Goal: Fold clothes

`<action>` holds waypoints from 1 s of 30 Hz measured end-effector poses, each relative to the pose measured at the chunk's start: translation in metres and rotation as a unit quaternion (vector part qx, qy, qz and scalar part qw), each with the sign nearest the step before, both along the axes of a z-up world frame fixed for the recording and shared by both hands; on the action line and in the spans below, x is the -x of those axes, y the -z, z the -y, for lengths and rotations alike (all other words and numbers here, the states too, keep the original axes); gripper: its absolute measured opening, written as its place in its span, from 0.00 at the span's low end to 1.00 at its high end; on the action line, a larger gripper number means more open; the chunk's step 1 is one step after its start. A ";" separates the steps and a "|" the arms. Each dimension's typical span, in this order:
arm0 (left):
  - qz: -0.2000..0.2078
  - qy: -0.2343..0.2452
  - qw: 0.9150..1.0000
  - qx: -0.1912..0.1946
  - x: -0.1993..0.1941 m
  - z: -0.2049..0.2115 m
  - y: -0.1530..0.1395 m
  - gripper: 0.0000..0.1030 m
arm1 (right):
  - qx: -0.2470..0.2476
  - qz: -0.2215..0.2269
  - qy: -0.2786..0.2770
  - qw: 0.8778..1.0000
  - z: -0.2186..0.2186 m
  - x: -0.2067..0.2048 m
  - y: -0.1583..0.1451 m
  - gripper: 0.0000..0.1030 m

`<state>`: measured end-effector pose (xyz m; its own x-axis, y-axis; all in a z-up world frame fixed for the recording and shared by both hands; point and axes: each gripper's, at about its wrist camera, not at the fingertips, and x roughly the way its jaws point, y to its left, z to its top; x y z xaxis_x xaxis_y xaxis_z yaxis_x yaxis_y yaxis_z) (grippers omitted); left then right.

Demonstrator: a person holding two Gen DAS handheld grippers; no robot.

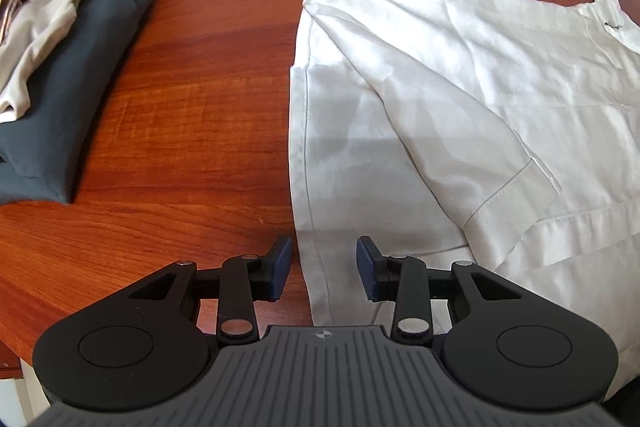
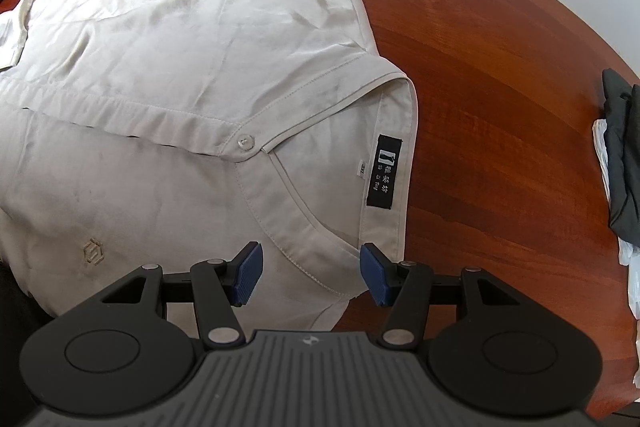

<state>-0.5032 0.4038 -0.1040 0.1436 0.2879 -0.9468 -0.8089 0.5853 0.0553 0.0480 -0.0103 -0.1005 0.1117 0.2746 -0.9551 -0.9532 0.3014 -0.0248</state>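
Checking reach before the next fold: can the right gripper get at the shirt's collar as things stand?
Probably yes. The right gripper is open right over the collar of the shirt, and nothing lies between them.

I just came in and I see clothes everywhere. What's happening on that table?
Someone is folding clothes with two handheld grippers. A pale shirt lies spread on the wooden table. The left gripper is open at the shirt's edge, and the right gripper is open by its collar. Nothing is grabbed yet.
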 end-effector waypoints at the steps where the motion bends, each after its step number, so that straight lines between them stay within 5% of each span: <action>1: 0.000 -0.002 1.000 0.003 0.001 0.001 0.000 0.37 | 0.000 0.000 0.001 1.000 0.001 0.000 0.000 0.59; 6: 0.005 -0.015 1.000 0.017 0.008 0.009 0.003 0.28 | -0.002 -0.001 0.007 1.000 0.002 -0.003 -0.001 0.59; 10: 0.012 -0.017 0.999 0.025 0.007 0.013 0.003 0.03 | 0.001 0.000 0.002 1.000 -0.001 -0.006 0.000 0.59; 22: -0.023 0.001 1.000 0.002 0.002 0.016 0.003 0.02 | 0.034 -0.031 -0.056 0.997 -0.018 -0.014 0.012 0.58; 30: -0.041 0.022 0.999 -0.008 -0.005 0.021 0.003 0.01 | 0.061 -0.061 -0.081 0.993 -0.018 -0.021 0.017 0.12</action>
<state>-0.4985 0.3827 -0.1075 0.0781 0.2992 -0.9510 -0.7752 0.6180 0.1308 0.0687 0.0081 -0.1174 -0.0435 0.1600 -0.9862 -0.9871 0.1451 0.0671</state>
